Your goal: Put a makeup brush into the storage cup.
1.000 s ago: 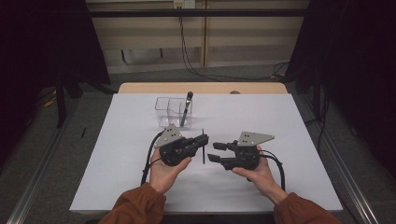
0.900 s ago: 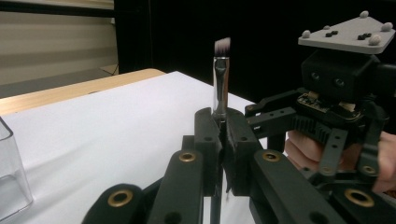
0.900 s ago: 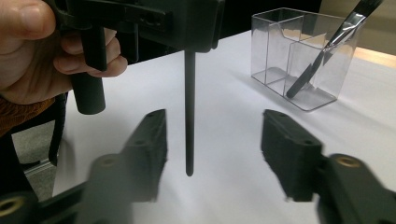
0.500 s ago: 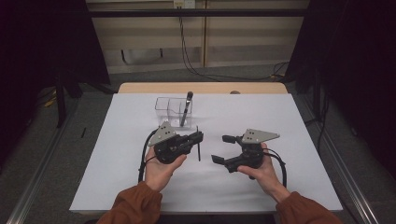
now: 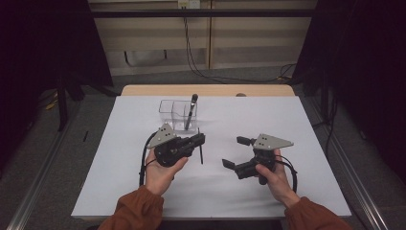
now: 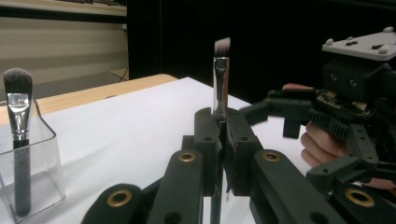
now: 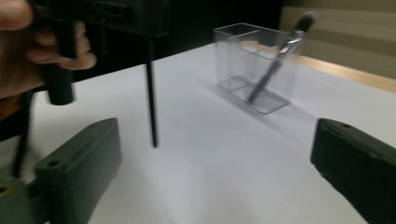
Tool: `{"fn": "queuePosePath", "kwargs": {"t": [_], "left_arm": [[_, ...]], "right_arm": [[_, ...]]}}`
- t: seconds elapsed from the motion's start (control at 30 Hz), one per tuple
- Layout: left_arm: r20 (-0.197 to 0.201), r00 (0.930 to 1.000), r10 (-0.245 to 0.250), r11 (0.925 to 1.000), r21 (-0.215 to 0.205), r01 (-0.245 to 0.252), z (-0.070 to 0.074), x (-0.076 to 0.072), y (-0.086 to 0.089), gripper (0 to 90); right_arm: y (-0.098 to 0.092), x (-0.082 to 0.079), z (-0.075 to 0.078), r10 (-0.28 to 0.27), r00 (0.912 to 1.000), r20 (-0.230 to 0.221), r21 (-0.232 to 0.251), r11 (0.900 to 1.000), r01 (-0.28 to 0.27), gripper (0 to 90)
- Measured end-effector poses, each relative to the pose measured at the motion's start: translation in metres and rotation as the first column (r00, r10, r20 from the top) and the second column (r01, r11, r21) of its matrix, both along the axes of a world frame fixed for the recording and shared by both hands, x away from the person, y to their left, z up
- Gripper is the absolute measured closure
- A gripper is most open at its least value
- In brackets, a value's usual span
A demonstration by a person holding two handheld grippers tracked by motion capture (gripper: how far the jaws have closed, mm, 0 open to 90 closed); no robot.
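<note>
My left gripper (image 5: 200, 139) is shut on a thin black makeup brush (image 5: 201, 154), gripped on its handle. In the left gripper view the brush (image 6: 221, 88) stands upright between the closed jaws, bristles up, with the handle hanging below them. My right gripper (image 5: 233, 152) is to its right and has just been opening. Its jaws stand wide apart with nothing between them. In the right gripper view the brush handle (image 7: 152, 102) hangs ahead of the open gripper (image 7: 215, 154), apart from both jaws.
A clear two-compartment holder (image 5: 168, 106) stands toward the back of the white table cover (image 5: 297, 120), with a second brush (image 5: 191, 112) leaning in its right compartment. The wooden table edge (image 5: 206, 90) lies behind it. Hands and orange sleeves come in from the bottom.
The right gripper's jaws have spread wide, and it has drawn slightly away from the brush. The left gripper keeps its hold on the brush, nearly still.
</note>
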State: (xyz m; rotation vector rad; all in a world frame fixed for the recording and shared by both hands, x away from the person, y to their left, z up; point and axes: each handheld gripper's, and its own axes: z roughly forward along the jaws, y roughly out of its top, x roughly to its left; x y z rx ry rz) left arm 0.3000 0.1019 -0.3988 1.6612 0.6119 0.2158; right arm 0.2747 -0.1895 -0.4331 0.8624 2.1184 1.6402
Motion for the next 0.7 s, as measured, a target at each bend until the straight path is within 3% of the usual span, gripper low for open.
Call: {"fn": "queuePosePath", "kwargs": {"t": [0.2, 0.33, 0.53, 0.7], "left_arm": [[0.010, 0.9999, 0.008, 1.0000, 0.000, -0.008, 0.003, 0.001, 0.004, 85.4], [0.016, 0.9997, 0.017, 0.9998, 0.005, -0.017, 0.005, 0.001, 0.008, 85.4], [0.020, 0.9992, 0.036, 0.9993, -0.005, -0.036, 0.007, 0.004, 0.015, 85.4], [0.028, 0.9989, 0.039, 0.9992, -0.005, -0.039, 0.009, 0.005, 0.019, 85.3]], "right_arm": [[-0.004, -0.003, 0.000, -0.065, 0.9969, 0.046, 0.002, 0.998, 0.065, 0.2], [-0.010, -0.006, -0.002, -0.076, 0.9962, 0.042, -0.024, 0.997, 0.077, 0.4], [-0.026, -0.012, 0.000, -0.102, 0.9942, 0.035, 0.005, 0.995, 0.102, 0.6], [-0.041, -0.019, -0.002, -0.168, 0.9845, 0.051, -0.044, 0.984, 0.170, 1.6]]}}
